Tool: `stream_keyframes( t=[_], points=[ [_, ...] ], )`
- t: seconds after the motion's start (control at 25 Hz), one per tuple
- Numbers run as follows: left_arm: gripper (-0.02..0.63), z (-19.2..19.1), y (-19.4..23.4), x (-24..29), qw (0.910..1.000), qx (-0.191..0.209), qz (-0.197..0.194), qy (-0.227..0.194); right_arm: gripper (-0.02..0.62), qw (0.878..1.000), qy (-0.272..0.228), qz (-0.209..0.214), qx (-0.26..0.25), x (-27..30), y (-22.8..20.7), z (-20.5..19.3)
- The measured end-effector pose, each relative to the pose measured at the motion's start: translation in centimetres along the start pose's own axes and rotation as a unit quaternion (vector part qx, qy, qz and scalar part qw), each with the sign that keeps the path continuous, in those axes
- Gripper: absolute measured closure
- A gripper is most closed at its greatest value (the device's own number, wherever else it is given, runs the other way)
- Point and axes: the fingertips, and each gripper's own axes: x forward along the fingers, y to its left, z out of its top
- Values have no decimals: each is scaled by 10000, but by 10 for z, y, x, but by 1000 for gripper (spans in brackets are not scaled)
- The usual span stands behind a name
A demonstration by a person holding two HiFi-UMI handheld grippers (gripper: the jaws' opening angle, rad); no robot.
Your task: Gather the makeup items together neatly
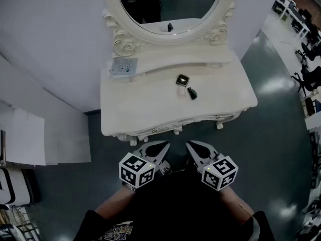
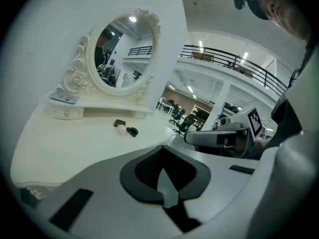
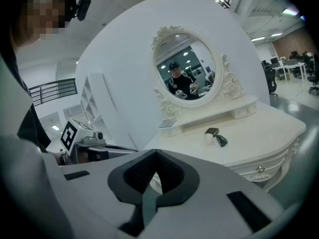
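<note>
Both tools are closed, with nothing between their jaws. I see the left tool and the right tool held side by side close to the person's body. Their tips angle toward each other without touching, and each carries its marker cube at the rear. In each tool's own view the dark pads meet along a single seam. Both hang over the dark floor, short of the front edge of a white worktop, an ornate dressing table with a curved front.

Ahead of the tools, a little more in line with the right one, three small makeup items sit in a tight group near the middle of the worktop. A black square compact lies farthest from the tools. Just nearer, a pale round item and a small dark item sit beside each other; I cannot tell whether they touch.

Farther ahead, a raised shelf runs along the back of the worktop. At its end, ahead and to the left of the left tool, a flat pale palette lies well apart from the group of three. Beyond the shelf stands an oval mirror in a carved white frame.
</note>
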Motion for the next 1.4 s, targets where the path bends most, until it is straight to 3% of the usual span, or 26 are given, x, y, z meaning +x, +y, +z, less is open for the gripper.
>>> stream_keyframes(
  t=[0.72, 1.0, 1.4],
  points=[
    [598, -1, 2, 0, 10000, -66, -37, -44, 566, 10000, 37, 82, -38, 5, -4, 2],
    [598, 0, 8, 7, 9999, -125, -4, -21, 566, 9996, -30, -295, 18, 2, -39, 14],
    [598, 22, 23, 29, 9990, -243, 365, -129, 565, 9966, 278, -612, -474, 27, -117, 35]
  ],
)
